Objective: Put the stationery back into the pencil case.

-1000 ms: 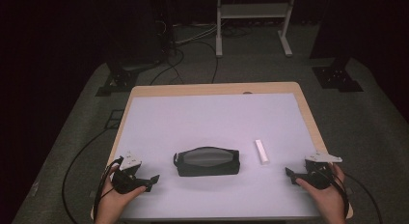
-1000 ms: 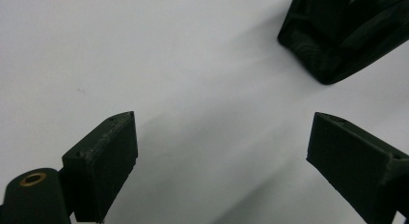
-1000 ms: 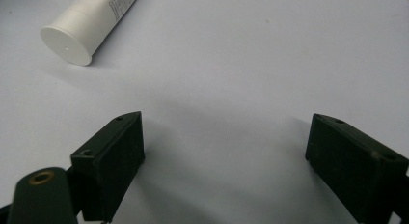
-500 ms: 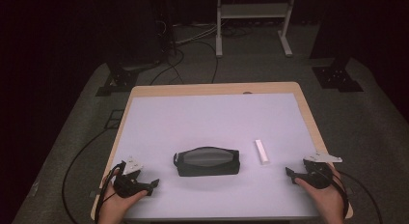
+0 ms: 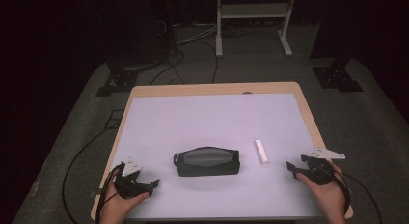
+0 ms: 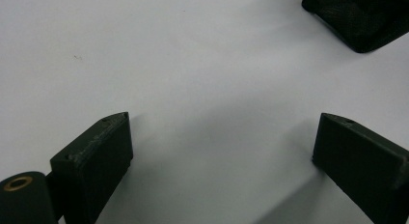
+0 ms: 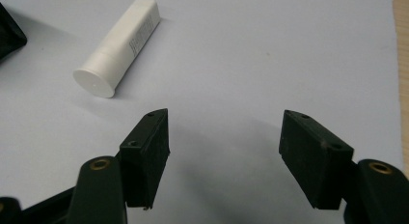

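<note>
**Both grippers parked at the near corners, nothing picked up yet**

So this looks like the very start of the job. The left gripper (image 5: 155, 183) sits low at the near left of the table (image 5: 212, 108), jaws spread wide with nothing between them, and the left gripper view has bare white surface in the gap. The right gripper (image 5: 290, 167) is at the near right, jaws also apart and empty.

The things to work with are in the middle near part of the table: a black zip pouch (image 5: 207, 161) lying flat, and just to its right, not touching, a white tube (image 5: 262, 151) lying on its side. From the right gripper view the tube (image 7: 119, 48) is a bit ahead and to the left of the jaws, cap end towards them, so I'd guess that hand goes for it first. It'd need to swing left and line the jaws across the tube's body. The pouch corner (image 6: 359, 19) is up ahead of the left jaws, so that hand probably steadies or opens the pouch. Can't tell if the zip is open

Nothing else on the table, so no obstacles. Beyond the far edge there are floor cables (image 5: 193, 45) and a metal stand (image 5: 251, 21), well out of the way
</note>
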Demonstrator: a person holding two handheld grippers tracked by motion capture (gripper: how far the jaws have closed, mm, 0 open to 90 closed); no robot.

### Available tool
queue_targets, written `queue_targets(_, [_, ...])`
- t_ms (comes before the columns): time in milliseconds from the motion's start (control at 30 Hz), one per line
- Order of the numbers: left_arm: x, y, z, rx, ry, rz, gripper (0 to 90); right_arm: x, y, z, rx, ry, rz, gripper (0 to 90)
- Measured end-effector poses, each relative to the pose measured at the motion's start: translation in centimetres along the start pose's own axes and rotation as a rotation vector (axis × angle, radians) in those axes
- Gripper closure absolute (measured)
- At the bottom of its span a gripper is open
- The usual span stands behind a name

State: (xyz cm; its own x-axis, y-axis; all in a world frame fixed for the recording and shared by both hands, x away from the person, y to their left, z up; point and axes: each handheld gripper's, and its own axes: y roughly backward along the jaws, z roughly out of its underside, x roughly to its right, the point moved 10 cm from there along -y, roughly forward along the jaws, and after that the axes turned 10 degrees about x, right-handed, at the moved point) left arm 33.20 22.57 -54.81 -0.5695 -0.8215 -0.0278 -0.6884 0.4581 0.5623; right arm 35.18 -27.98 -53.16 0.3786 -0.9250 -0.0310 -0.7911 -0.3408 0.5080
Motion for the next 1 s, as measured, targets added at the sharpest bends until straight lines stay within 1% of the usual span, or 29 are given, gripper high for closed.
queue_targets(33, [0.0, 0.0, 0.0, -0.004, -0.001, 0.0, 5.9, -0.1, -0.2, -0.1, -0.002, -0.005, -0.007, 34.6])
queue_targets(100, [0.0, 0.0, 0.0, 0.001, 0.002, 0.002, 5.9, -0.3, -0.4, -0.3, -0.008, -0.001, -0.012, 34.6])
queue_targets(167, [0.0, 0.0, 0.0, 0.001, 0.001, 0.001, 5.9, -0.6, -0.6, -0.4, -0.013, 0.006, -0.027, 34.9])
queue_targets(300, [0.0, 0.0, 0.0, 0.0, 0.002, 0.002, 5.8, -0.9, -0.8, -0.8, -0.017, 0.003, -0.036, 35.4])
queue_targets(400, [0.0, 0.0, 0.0, -0.002, 0.0, 0.0, 5.7, -1.3, -1.1, -1.5, -0.009, 0.006, -0.053, 35.9])
queue_targets(667, [0.0, 0.0, 0.0, 0.0, 0.005, 0.003, 5.8, -1.9, -1.6, -2.3, -0.009, 0.007, -0.069, 37.0])
queue_targets(800, [0.0, 0.0, 0.0, 0.0, 0.007, 0.004, 5.8, -2.2, -2.0, -2.8, -0.011, 0.017, -0.073, 38.4])
queue_targets(1000, [0.0, 0.0, 0.0, 0.0, 0.006, 0.004, 5.7, -2.5, -2.5, -3.0, -0.017, 0.019, -0.083, 40.0])
